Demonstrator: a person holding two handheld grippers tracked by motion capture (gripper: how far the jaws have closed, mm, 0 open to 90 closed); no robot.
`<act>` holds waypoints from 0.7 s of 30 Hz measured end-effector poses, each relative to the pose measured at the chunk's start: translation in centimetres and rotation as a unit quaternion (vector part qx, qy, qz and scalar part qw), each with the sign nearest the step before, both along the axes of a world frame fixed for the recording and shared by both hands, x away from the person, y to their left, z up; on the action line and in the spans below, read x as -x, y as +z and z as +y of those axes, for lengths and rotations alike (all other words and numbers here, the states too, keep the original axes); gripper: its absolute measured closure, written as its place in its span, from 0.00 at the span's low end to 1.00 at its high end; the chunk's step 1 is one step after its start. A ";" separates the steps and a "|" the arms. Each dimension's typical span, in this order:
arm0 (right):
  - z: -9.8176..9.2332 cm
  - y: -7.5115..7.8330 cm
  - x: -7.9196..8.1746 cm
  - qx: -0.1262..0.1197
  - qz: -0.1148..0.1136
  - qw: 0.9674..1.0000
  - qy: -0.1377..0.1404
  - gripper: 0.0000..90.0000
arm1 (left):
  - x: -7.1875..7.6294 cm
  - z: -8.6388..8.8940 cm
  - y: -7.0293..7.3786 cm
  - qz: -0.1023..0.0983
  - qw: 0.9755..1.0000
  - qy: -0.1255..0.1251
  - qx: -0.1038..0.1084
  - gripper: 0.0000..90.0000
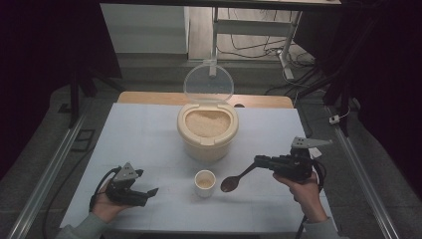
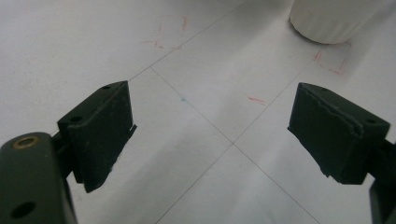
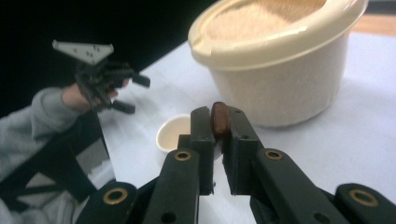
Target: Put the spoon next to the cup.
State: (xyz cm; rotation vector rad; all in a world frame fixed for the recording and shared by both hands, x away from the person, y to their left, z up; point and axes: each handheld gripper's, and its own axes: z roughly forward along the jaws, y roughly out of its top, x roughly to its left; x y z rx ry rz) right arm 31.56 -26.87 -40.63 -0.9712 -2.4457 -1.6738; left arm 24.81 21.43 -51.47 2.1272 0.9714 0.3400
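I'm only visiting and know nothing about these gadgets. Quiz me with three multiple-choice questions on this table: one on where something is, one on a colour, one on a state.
1. Where is the small cup?
A. On the table in front of the big tub
B. Inside the tub
C. On the floor

2. What colour is the spoon?
A. White
B. Brown
C. Blue

3. How does the tub's lid stand?
A. Shut tight
B. Lying flat on the table
C. Raised open at the back

Answers:
1 A: the cup stands between the tub and the person, on the white table.
2 B: the spoon is dark brown, its handle clamped in the right gripper.
3 C: the clear lid stands up behind the rim, with the grain uncovered.
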 end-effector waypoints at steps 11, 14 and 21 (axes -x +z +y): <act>2.7 -0.6 -0.5 0.066 0.051 0.993 0.086 0.93 | 0.0 0.0 0.0 0.000 1.000 -0.001 0.000 0.16; 3.6 -0.8 -0.8 0.085 0.061 0.989 0.103 0.93 | 0.0 0.0 0.0 -0.001 1.000 -0.002 -0.001 0.16; 5.2 -1.4 -1.8 0.098 0.065 0.988 0.105 0.92 | 0.0 0.0 0.0 0.000 1.000 -0.003 -0.001 0.16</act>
